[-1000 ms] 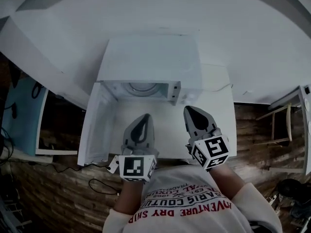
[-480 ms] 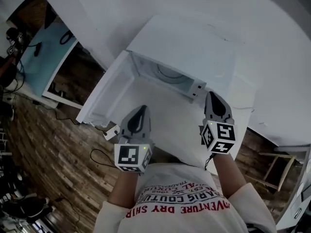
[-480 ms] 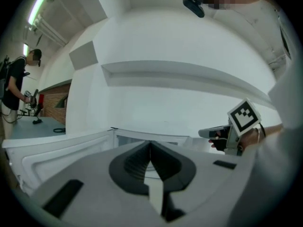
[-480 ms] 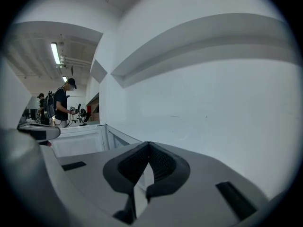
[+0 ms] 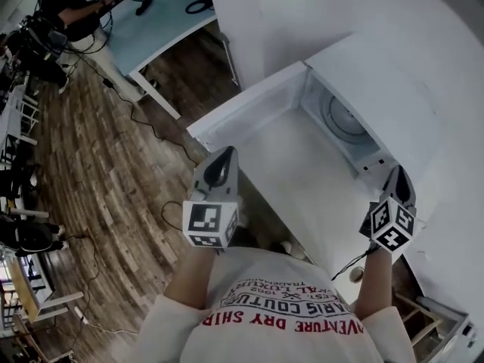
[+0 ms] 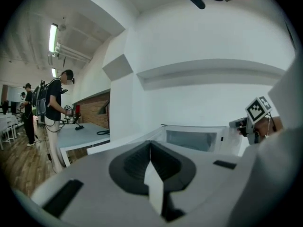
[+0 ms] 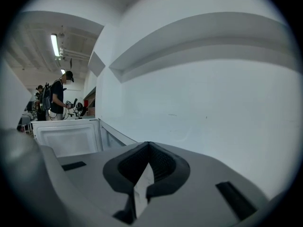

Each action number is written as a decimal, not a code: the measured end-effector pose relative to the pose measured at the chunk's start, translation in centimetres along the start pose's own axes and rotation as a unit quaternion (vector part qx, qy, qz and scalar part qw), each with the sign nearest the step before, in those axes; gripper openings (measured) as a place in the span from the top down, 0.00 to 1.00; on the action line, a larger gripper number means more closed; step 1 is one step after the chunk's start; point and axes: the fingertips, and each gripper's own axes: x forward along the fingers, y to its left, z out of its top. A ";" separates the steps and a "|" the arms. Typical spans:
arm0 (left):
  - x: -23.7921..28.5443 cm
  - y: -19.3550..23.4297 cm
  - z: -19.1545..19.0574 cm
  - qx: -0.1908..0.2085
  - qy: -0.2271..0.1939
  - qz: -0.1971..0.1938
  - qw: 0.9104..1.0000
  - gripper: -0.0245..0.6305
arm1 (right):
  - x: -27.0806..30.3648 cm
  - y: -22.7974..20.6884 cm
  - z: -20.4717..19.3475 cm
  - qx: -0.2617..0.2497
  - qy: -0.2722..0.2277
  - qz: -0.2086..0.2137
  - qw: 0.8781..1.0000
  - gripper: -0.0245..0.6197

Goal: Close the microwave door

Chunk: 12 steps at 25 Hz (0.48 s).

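The white microwave point(image 5: 378, 89) stands at the upper right of the head view with its cavity point(image 5: 342, 119) showing. Its door point(image 5: 246, 100) is swung wide open toward the left. My left gripper point(image 5: 224, 152) is shut and holds nothing; it hovers by the table's front edge, just short of the door's free end, with a gap between them. My right gripper point(image 5: 398, 172) is shut and empty too, beside the microwave's front right corner. The left gripper view shows its shut jaws point(image 6: 150, 144) aimed at the microwave point(image 6: 191, 138). The right gripper point(image 7: 148, 144) faces the wall, with the open door point(image 7: 66, 137) at left.
The microwave sits on a white table point(image 5: 302, 195) against a white wall point(image 5: 302, 13). A pale blue desk point(image 5: 155, 21) with cables stands at upper left, a person point(image 5: 64, 6) beside it. Wooden floor point(image 5: 98, 172) with a trailing cable lies to the left.
The head view has swung left, so the microwave now sits at upper right. My left gripper has moved closer to the door's free end; my right one has shifted to the microwave's right front corner.
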 end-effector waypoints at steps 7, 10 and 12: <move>-1.7 8.5 -2.1 -0.018 0.005 0.066 0.998 0.95 | 0.2 0.7 0.0 0.015 0.005 -0.041 0.999 0.94; -1.3 11.4 -3.5 -0.047 0.019 0.085 0.995 0.95 | 0.5 0.7 -0.1 0.012 0.008 -0.059 0.998 0.94; -1.1 12.8 -4.0 -0.072 0.021 0.091 0.993 0.95 | 0.4 0.6 -0.1 0.005 0.010 -0.070 0.997 0.94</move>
